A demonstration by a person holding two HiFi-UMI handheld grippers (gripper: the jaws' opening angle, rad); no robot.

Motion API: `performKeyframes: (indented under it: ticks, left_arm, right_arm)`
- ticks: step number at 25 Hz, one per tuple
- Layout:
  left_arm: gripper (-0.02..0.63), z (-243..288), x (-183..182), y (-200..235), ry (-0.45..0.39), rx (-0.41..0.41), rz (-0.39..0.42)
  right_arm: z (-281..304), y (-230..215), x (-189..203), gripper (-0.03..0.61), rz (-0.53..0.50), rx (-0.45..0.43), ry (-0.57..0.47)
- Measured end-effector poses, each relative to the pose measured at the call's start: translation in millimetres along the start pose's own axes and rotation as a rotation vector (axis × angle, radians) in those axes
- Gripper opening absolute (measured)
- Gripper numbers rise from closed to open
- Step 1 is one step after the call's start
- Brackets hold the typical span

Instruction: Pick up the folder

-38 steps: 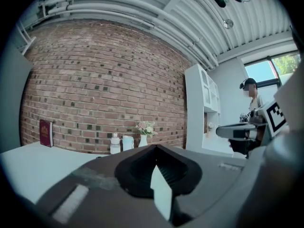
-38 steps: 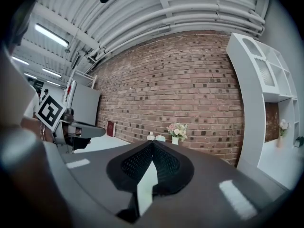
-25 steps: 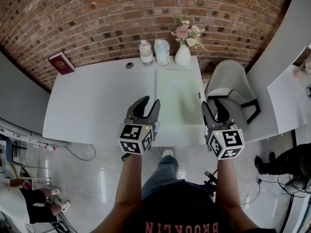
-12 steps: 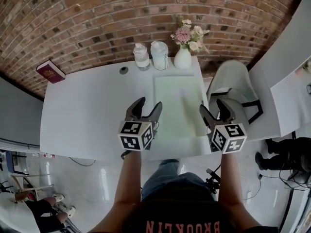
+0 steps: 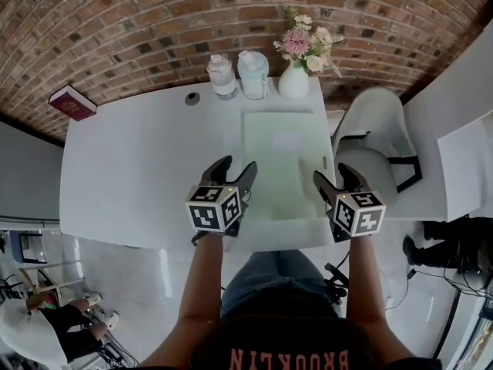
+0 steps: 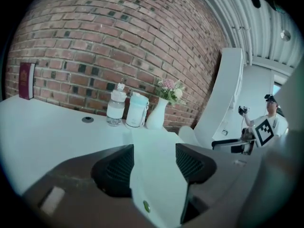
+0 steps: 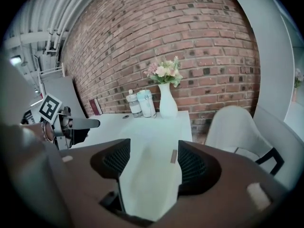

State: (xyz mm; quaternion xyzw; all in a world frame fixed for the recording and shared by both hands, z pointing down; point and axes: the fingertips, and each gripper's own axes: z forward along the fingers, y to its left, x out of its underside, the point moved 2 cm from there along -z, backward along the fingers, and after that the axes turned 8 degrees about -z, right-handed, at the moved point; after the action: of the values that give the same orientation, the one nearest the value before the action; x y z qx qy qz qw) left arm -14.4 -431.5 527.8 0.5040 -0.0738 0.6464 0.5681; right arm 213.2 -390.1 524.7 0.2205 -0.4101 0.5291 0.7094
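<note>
Far left, a dark red book is lying at the back corner of the white desk. My left gripper is hovering at the desk's near edge, on the left side of the folder. Its fingers have just been opening and are standing wide apart. The folder's pale green surface is showing in the gap, pads not pressing on it. Behind, against the brick wall, a clear bottle and a pale blue cup are standing side by side. The folder is lying flat on the desk's right part, running from the near edge toward a white vase of flowers. My right gripper is hanging at the folder's right edge near the front corner. Its fingers have also just been opening and are spread wide, folder showing in the gap, nothing gripped. A white chair is sitting right of the desk.
</note>
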Motion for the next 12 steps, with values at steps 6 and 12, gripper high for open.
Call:
performKeyframes:
  ticks: [6, 12]
  left_arm:
    - [0.273, 10.2, 29.7, 11.2, 0.085, -0.014, -0.127]
    - [0.273, 21.4, 55.4, 19.9, 0.148, -0.027, -0.197]
  right_arm:
    - [16.8, -10.2, 26.4, 0.294, 0.079, -0.046, 0.083]
    - [31.8, -14.6, 49.2, 0.291, 0.130, -0.070, 0.143]
